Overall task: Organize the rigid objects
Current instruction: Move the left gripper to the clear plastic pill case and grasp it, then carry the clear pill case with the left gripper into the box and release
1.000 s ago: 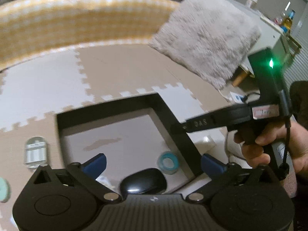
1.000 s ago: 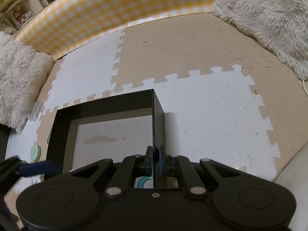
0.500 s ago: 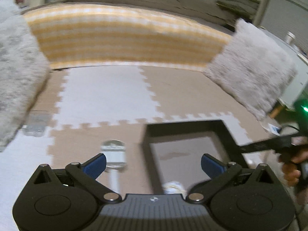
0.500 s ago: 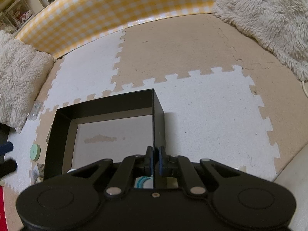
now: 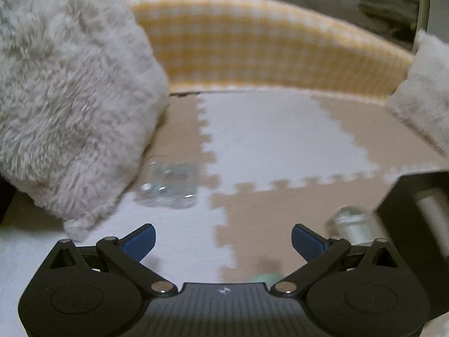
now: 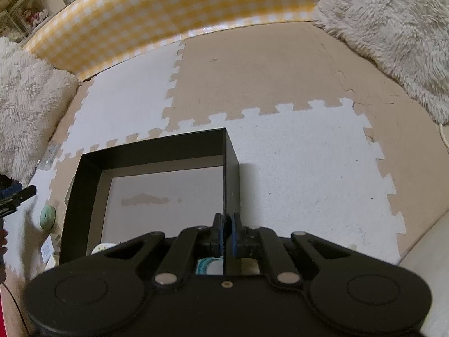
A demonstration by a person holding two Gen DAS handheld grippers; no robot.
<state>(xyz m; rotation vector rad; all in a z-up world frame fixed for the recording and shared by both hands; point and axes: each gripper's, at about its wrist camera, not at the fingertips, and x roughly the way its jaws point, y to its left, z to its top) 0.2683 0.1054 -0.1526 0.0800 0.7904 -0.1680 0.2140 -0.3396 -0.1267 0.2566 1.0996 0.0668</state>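
From the left wrist, the left gripper [image 5: 223, 241] hangs over the foam mat [image 5: 266, 137], its blue pads wide apart and just beginning to close, nothing between them; ahead lies a blurred clear case [image 5: 168, 185] at the foot of a fluffy cushion [image 5: 67, 95], and a clear jar [image 5: 352, 224] lies beside the black box [image 5: 412, 196] at the right edge. From the right wrist, the right gripper [image 6: 228, 231] is clamped on the box's right wall [image 6: 230, 174]; only here the box's inside shows: a teal ring [image 6: 204, 265] and a white item [image 6: 102, 247] lie at its near end; a green disc [image 6: 47, 216] lies on the mat left of the box.
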